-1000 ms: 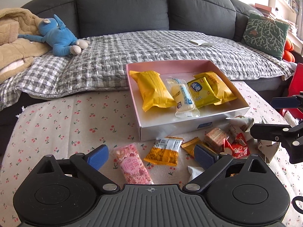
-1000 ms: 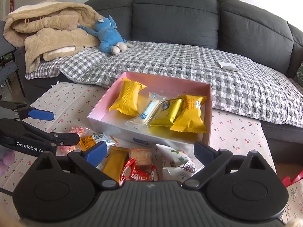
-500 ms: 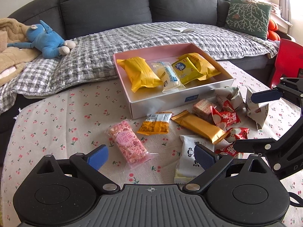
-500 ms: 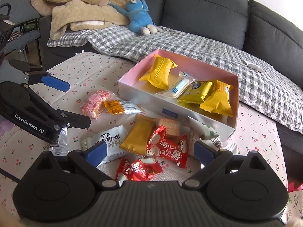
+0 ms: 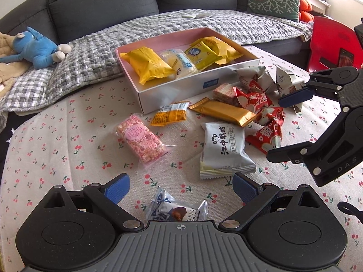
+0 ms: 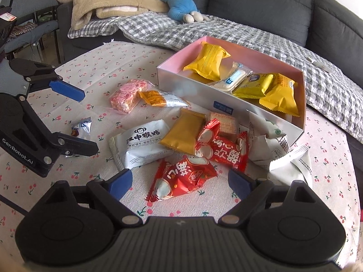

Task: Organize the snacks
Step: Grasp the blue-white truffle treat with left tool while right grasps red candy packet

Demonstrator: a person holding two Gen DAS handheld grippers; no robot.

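I see four packets already inside the pink-lined open cardboard box [image 6: 301, 122]. Roughly ten loose wrapped snacks [image 6: 181, 140] lie just before it. My left gripper [image 5: 180, 187] gapes empty; my right gripper [image 6: 180, 182] is closing around the nearest red packet [image 6: 181, 179], not yet pinching.

A cherry-print cloth surface [image 5: 56, 149] carried a pink-lined box [image 5: 181, 90] at upper centre. Loose on it below lay a pink bar [image 5: 139, 139], white monkey pack [image 5: 223, 149], gold bar [image 5: 223, 112] and red packets [image 5: 266, 133].
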